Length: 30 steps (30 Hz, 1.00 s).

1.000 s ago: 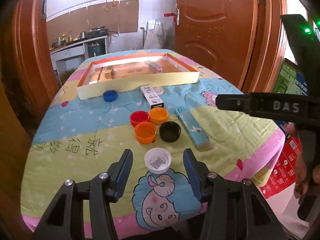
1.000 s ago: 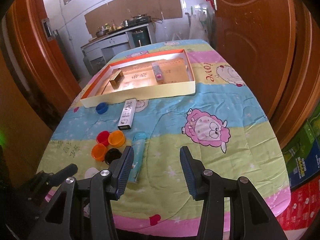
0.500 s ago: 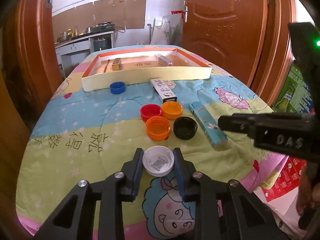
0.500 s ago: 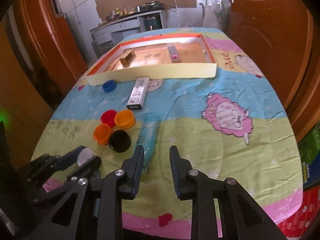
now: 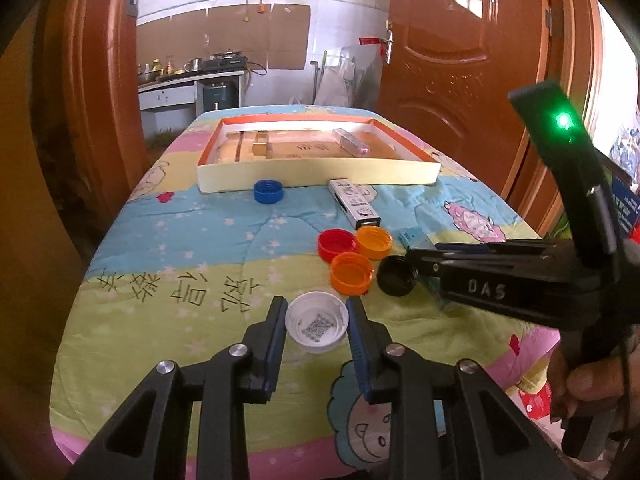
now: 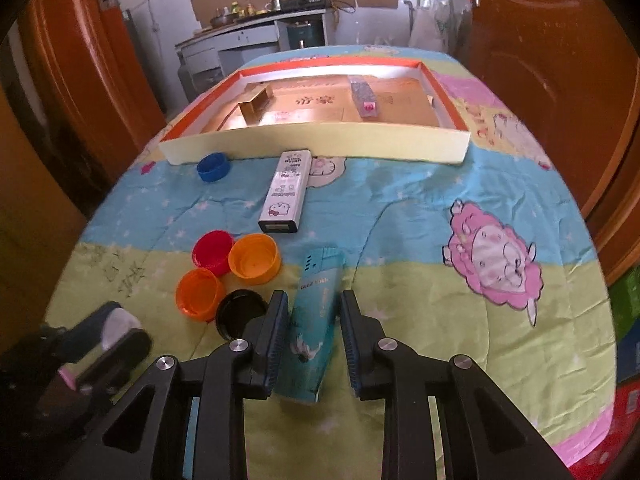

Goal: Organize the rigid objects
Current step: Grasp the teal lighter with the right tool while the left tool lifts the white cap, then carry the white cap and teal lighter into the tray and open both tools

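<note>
Two boxes in tray point(image 6: 320, 142); left gripper point(image 5: 316, 322) clamped on white cap point(image 5: 316, 322), right gripper point(image 6: 313, 332) pinching teal box point(image 6: 314, 320); five caps, another box outstanding.

A tray point(image 5: 320, 178) is sitting at the table's far end, two boxes lying inside it, seemingly apart; caps point(image 5: 352, 272) are clustering nearer, left of a long carton point(image 6: 314, 320).

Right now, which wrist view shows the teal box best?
The right wrist view: the teal box lies lengthwise between the right gripper fingers, its printed top fully visible. In the left wrist view only a corner of it peeks out beyond the right gripper's black body; the rest is hidden.
</note>
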Tool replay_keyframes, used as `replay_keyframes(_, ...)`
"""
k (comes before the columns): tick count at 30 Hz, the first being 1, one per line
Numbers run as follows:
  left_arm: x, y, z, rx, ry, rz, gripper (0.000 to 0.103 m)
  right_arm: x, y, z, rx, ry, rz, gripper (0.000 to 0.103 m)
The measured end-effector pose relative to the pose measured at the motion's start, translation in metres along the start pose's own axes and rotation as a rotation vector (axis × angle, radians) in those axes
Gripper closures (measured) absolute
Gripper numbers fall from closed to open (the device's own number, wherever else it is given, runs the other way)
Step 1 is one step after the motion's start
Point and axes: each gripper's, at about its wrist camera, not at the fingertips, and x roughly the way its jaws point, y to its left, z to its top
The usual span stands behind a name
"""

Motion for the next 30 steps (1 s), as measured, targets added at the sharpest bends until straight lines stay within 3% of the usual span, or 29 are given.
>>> replay_keyframes(5, -0.001, 0.009, -0.001, -0.024, -0.001, 0.000, 0.073, 0.001, 0.012, -0.003, -0.071, -0.005, -0.065, 0.078)
replay_keyframes(16, -0.008, 0.017, 0.010, -0.035, -0.023, -0.004, 0.073, -0.016, -0.005, -0.002, 0.004, -0.030, 0.020, 0.080)
replay_keyframes(30, -0.019, 0.001, 0.081, 0.027, -0.124, -0.010, 0.073, -0.058, -0.027, 0.041, 0.045, -0.174, 0.051, 0.080)
